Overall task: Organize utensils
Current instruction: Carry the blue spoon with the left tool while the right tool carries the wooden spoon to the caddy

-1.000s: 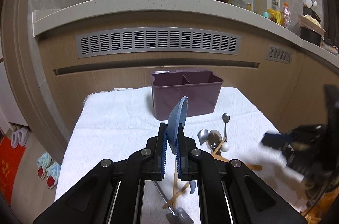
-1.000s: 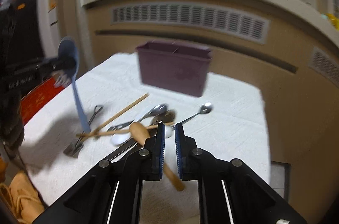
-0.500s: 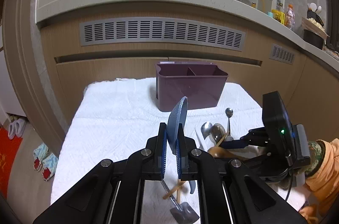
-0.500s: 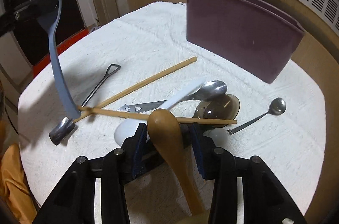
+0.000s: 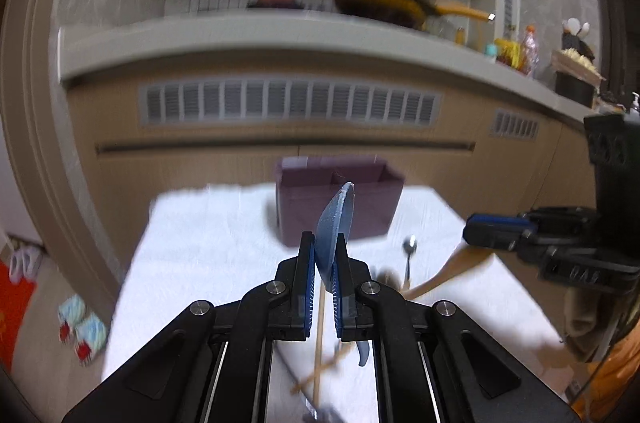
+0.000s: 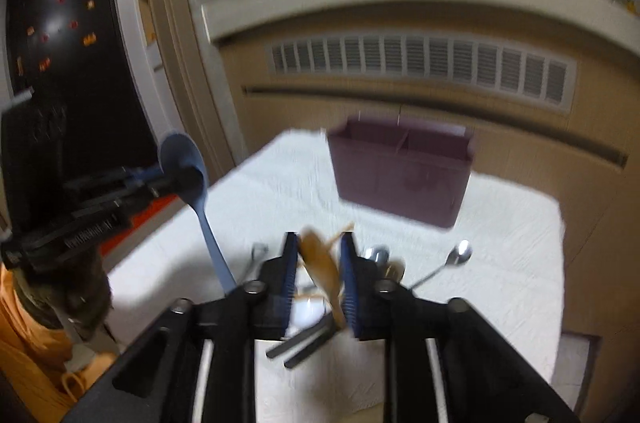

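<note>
My left gripper [image 5: 323, 255] is shut on a blue spoon [image 5: 334, 223], bowl up and handle hanging down; it also shows in the right wrist view [image 6: 188, 175]. My right gripper [image 6: 319, 255] is closed on a brown wooden spoon [image 6: 320, 265] and holds it above the table; the spoon also shows in the left wrist view [image 5: 452, 271]. A purple utensil holder [image 5: 340, 199] with a divider stands at the table's far side, beyond both grippers, and also shows in the right wrist view [image 6: 400, 171]. Both views are blurred.
Loose utensils lie on the white cloth [image 6: 500, 263]: a small metal spoon [image 6: 456, 257], wooden chopsticks [image 5: 318, 347], dark chopsticks [image 6: 304, 343] and more metal pieces under my right gripper. A cabinet front with a vent grille [image 5: 288, 103] stands behind the table.
My right gripper has closed on the wooden spoon and lifted it off the pile. My left gripper has risen a little with the blue spoon.
</note>
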`<state>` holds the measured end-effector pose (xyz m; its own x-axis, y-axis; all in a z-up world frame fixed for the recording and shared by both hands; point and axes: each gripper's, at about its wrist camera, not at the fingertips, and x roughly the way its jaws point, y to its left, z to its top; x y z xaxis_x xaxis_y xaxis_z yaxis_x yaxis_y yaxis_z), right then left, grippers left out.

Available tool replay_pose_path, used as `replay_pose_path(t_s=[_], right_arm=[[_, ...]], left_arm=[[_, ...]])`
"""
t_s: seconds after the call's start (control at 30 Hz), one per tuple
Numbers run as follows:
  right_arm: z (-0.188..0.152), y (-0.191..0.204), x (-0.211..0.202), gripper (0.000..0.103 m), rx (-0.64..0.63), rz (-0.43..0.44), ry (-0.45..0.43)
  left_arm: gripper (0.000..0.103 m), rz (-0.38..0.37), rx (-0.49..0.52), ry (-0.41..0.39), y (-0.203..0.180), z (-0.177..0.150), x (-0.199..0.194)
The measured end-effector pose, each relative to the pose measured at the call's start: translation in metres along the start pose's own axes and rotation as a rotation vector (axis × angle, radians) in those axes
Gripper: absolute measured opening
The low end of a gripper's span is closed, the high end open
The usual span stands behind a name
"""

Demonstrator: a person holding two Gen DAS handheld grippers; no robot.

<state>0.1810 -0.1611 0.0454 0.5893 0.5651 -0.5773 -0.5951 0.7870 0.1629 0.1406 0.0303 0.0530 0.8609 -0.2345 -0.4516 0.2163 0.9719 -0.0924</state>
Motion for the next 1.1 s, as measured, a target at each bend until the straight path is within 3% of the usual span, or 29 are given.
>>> replay_pose_path(t_s=[0.17, 0.23, 0.4, 0.53, 0.77, 1.1], right_arm=[[0.052, -0.004, -0.036, 0.011, -0.009, -0.022, -0.163], [0.06, -0.009, -0.033, 0.011, -0.011, -0.025, -0.159], [0.043, -0.013, 0.011, 0.013, -0.052, -0.02, 0.002], [0.007, -0.009, 0.068, 0.03, -0.088, 0.046, 0.153], [-0.026, 0.019, 0.153, 0.03, -0.235, 0.077, 0.35], [-0.014, 0.031, 0.204, 0.028, -0.259, 0.079, 0.37]], left_arm=[[0.008, 0.0, 0.031, -0.111, 0.0, 0.045, -0.001], [0.008, 0.002, 0.039, -0.132, 0.003, 0.053, 0.002], [0.008, 0.017, 0.03, -0.1, 0.018, 0.046, 0.02], [0.008, 0.035, -0.005, -0.041, 0.035, 0.026, 0.037], [0.008, 0.058, -0.048, 0.037, 0.058, -0.005, 0.051], [0.008, 0.064, -0.099, 0.069, 0.076, -0.023, 0.056]])
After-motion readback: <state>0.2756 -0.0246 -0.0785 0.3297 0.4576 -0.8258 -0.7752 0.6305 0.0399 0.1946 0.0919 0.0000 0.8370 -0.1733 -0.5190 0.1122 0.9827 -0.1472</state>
